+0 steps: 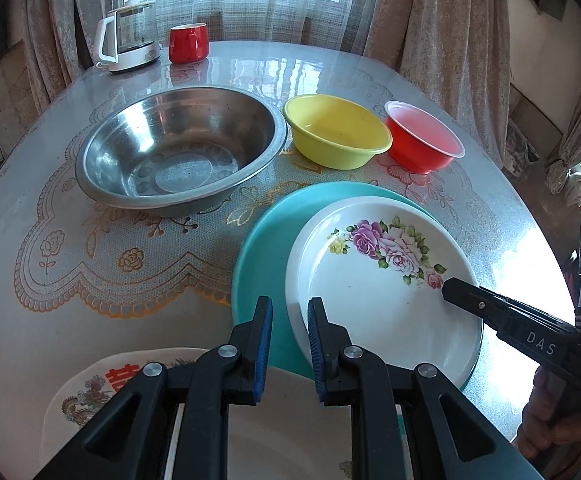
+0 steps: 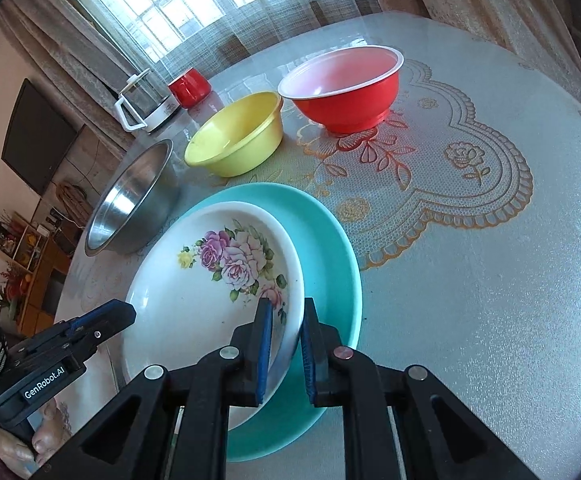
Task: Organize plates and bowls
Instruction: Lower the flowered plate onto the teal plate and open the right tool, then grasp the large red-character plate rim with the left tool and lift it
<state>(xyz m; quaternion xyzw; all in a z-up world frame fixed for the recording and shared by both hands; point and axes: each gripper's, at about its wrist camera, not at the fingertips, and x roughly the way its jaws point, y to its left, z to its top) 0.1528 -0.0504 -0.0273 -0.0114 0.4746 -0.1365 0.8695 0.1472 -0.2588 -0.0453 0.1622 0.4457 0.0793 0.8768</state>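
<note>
A white floral plate (image 1: 374, 280) (image 2: 210, 280) lies inside a teal plate (image 1: 262, 248) (image 2: 330, 248). My left gripper (image 1: 289, 350) straddles the floral plate's near-left rim, jaws slightly apart, pads not pressing it. My right gripper (image 2: 286, 346) straddles the opposite rim the same way; it shows in the left wrist view (image 1: 462, 292). Behind stand a steel bowl (image 1: 178, 148) (image 2: 134, 200), a yellow bowl (image 1: 336, 130) (image 2: 236, 136) and a red bowl (image 1: 424, 138) (image 2: 346, 86). A white plate with red characters (image 1: 98, 392) lies under my left gripper.
A glass kettle (image 1: 128, 38) (image 2: 146, 102) and a red mug (image 1: 188, 42) (image 2: 189, 86) stand at the table's far edge. The round table (image 1: 50, 340) (image 2: 490, 280) has a lace-patterned cover. Curtains hang behind.
</note>
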